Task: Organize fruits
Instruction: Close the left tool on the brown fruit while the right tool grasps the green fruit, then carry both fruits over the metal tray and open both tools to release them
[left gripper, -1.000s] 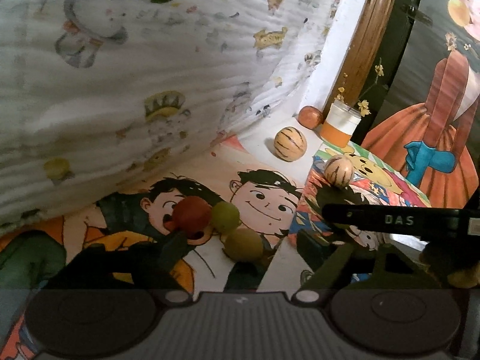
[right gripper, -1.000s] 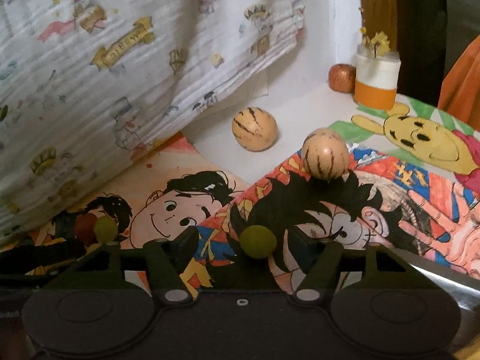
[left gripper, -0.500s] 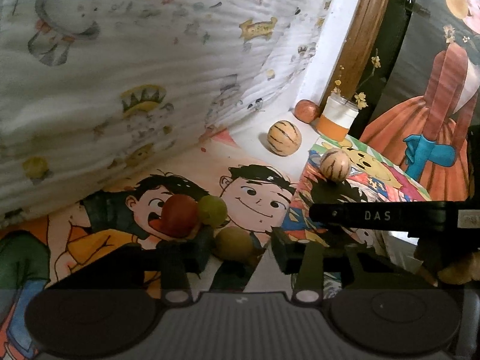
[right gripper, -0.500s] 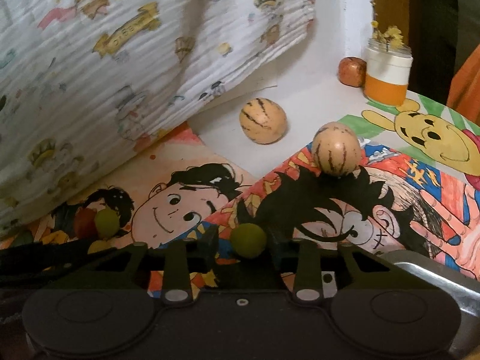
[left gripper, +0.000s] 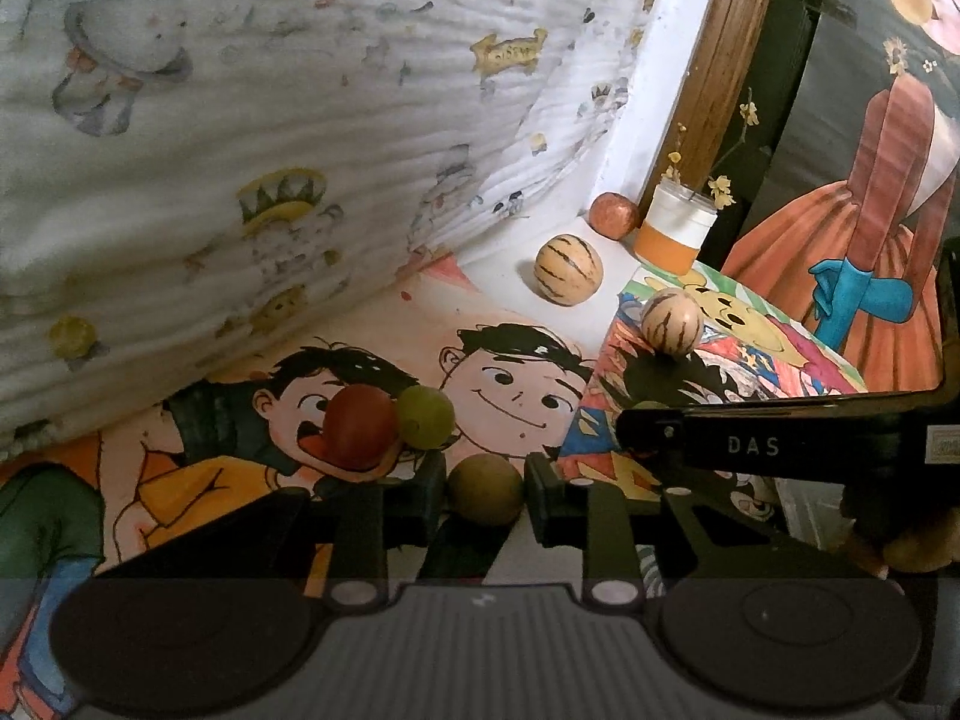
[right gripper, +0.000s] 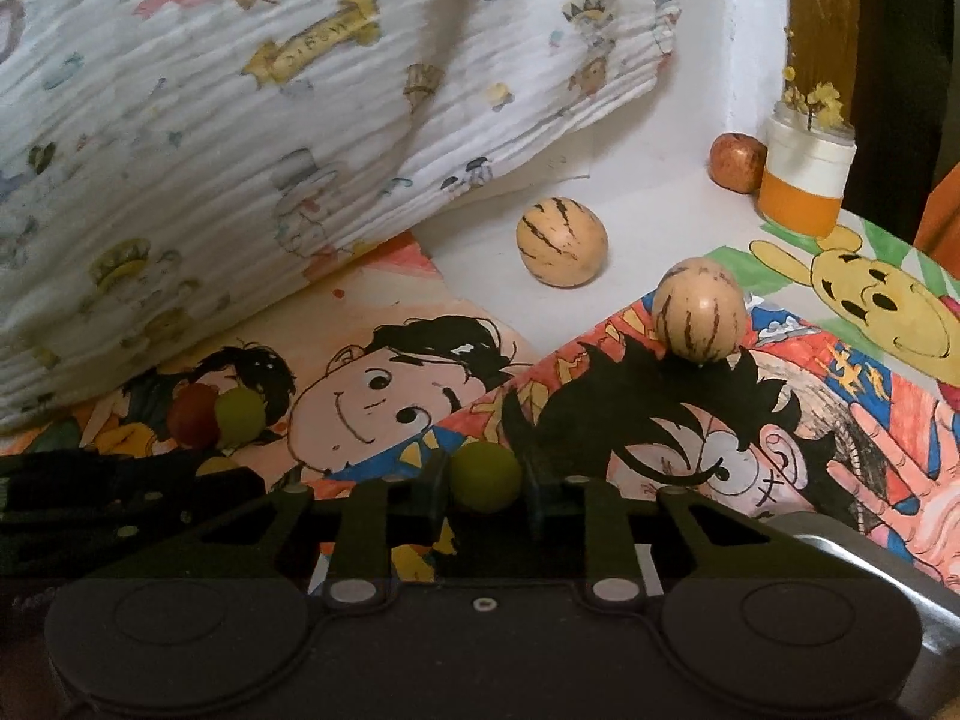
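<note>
My left gripper (left gripper: 485, 489) is shut on an olive-green round fruit (left gripper: 485, 487) low over the cartoon sheet. Just beyond it lie a red fruit (left gripper: 360, 427) and a green fruit (left gripper: 425, 417), touching each other. My right gripper (right gripper: 485, 477) is shut on a yellow-green round fruit (right gripper: 485, 475). Two striped tan fruits stand farther back: one (right gripper: 562, 241) on the white surface, one (right gripper: 699, 313) on the coloured drawing. A reddish fruit (right gripper: 737, 161) sits in the far corner. The red and green pair also shows in the right wrist view (right gripper: 216, 415).
A white printed cloth (left gripper: 270, 150) hangs along the left and back. A white and orange jar (right gripper: 804, 180) with yellow flowers stands in the corner by a wooden frame (left gripper: 714, 60). The right gripper's body (left gripper: 780, 444) crosses the left view. A metal rim (right gripper: 870, 546) shows low right.
Both grippers have closed from open onto their fruits: the left on the olive-green one, the right on the yellow-green one. The left gripper also moved forward to it.
</note>
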A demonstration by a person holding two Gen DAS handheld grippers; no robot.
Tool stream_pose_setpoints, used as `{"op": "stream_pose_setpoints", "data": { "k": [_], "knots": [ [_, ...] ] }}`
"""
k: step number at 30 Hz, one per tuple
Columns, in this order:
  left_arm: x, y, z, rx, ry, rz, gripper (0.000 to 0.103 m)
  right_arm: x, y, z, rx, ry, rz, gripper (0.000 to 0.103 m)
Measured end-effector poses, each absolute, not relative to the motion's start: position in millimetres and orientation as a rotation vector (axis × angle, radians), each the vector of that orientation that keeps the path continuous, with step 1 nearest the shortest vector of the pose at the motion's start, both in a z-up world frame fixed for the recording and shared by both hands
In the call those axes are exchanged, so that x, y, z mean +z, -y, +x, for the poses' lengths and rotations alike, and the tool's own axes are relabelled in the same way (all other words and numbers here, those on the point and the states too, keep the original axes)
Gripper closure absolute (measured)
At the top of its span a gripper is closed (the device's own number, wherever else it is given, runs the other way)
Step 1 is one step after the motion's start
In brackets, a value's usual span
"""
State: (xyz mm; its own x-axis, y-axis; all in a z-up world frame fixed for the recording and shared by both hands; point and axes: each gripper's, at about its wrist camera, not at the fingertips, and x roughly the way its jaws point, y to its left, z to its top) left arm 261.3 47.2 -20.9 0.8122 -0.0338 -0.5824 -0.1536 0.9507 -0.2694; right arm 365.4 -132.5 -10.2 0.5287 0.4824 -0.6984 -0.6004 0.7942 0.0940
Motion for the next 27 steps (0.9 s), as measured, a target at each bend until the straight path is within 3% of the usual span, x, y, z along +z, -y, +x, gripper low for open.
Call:
{"op": "stream_pose_setpoints", "data": {
  "k": [17,27],
  "knots": [
    [14.0,-12.8,212.8,0.047,-0.560,-0.345,0.072,53.9,195.7,281.9,0.653,-0.657,-0.050,0.076],
    [26.8,33.1,184.4,-0.033,-0.552,-0.326,0.072,55.5,259.3,225.8,0.569,-0.600,-0.029,0.076]
  ]
}}
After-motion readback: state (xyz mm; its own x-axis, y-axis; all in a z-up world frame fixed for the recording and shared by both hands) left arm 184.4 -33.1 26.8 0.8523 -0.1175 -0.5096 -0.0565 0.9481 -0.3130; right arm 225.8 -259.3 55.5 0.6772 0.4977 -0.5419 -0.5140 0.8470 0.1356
